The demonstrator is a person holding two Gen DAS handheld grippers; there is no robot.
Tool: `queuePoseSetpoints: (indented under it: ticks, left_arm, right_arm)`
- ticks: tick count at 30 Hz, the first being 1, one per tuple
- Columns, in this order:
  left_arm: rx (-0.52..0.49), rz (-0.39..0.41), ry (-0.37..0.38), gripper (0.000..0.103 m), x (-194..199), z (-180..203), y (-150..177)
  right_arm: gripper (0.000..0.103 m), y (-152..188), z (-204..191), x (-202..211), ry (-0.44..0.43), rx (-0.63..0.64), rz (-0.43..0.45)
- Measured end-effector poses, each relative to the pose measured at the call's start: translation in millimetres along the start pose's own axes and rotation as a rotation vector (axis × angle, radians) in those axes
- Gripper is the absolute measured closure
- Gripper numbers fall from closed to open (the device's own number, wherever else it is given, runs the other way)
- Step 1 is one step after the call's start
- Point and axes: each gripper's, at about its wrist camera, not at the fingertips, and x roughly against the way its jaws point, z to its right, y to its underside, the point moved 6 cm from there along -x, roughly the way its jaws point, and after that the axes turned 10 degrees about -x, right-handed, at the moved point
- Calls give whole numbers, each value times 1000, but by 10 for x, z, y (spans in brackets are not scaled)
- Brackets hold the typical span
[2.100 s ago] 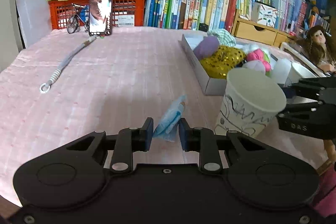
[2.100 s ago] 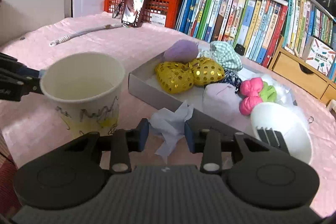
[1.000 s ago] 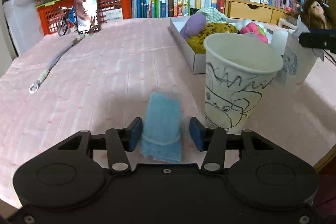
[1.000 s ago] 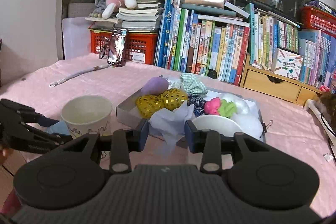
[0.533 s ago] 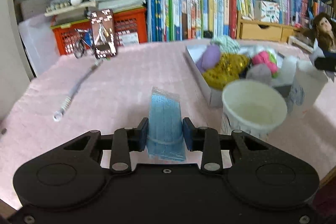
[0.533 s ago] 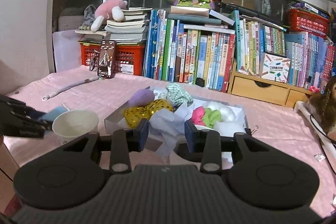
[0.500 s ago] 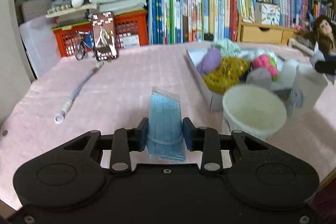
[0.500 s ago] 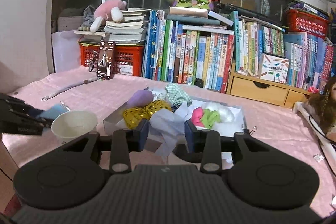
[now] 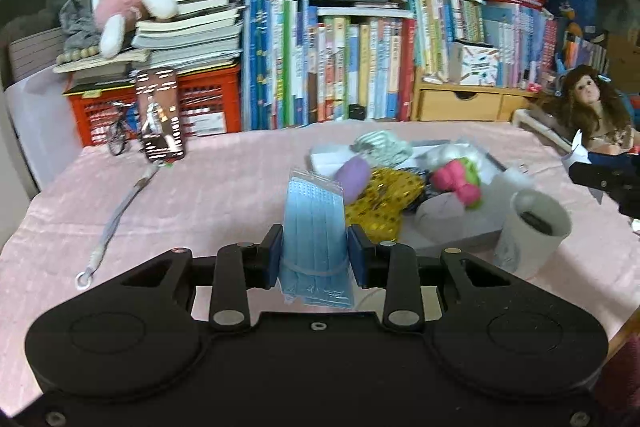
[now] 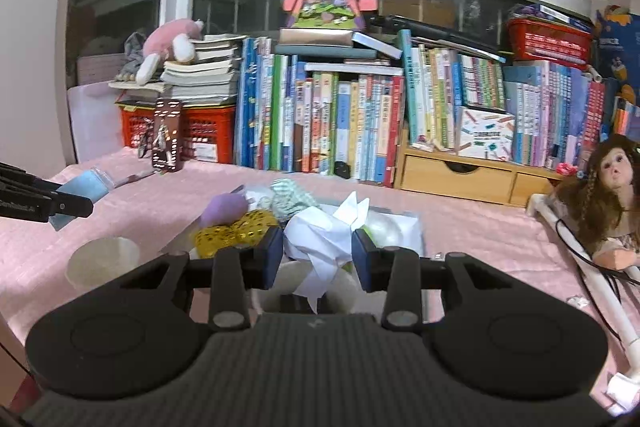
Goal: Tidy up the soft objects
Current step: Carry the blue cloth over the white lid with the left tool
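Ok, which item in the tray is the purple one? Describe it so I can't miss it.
On the pink tablecloth sits a shallow grey tray of soft things. At its near-left end, beside the gold sequined bow, lies the purple plush: plain, smooth, egg-shaped, the only lilac piece.

Glossy plastic mask packet (image 9: 314, 227), crumpled paper (image 10: 320, 241)

It was a lived-in home room, likely a child's study corner. Rows of picture books (image 10: 344, 123) lined the window wall, with a pink plush toy (image 10: 168, 47), a doll (image 10: 608, 183) and a pink-clothed table (image 9: 224, 195).
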Motion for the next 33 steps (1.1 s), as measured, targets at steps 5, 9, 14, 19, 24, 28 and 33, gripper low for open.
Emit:
queuePoseSetpoints:
  ticks: [5, 9, 14, 19, 24, 28, 33]
  left_arm:
    - [-8, -20, 63, 71, -104, 175, -193]
    - [-31, -41, 101, 71, -225, 318, -340]
    - [-48, -129, 186, 71, -469, 485, -496]
    - [0, -260, 247, 71, -856, 517, -591]
    - [30, -376, 293, 71, -1207, 612, -597]
    - [26, -447, 287, 71, -1459, 723, -565]
    - [46, -514, 282, 80, -1736, 809, -501]
  right_arm:
    - [58, -49, 206, -31, 20, -22, -26]
    - [58, -109, 359, -115, 31, -61, -56]
    - [58, -175, 581, -274, 48, -133, -127]
    - [58, -139, 754, -463, 36, -200, -245]
    - [58, -48, 847, -690, -6, -263, -361]
    - [58, 34, 861, -888, -21, -288, -432]
    - [58, 154, 873, -1150, -29, -317, -509]
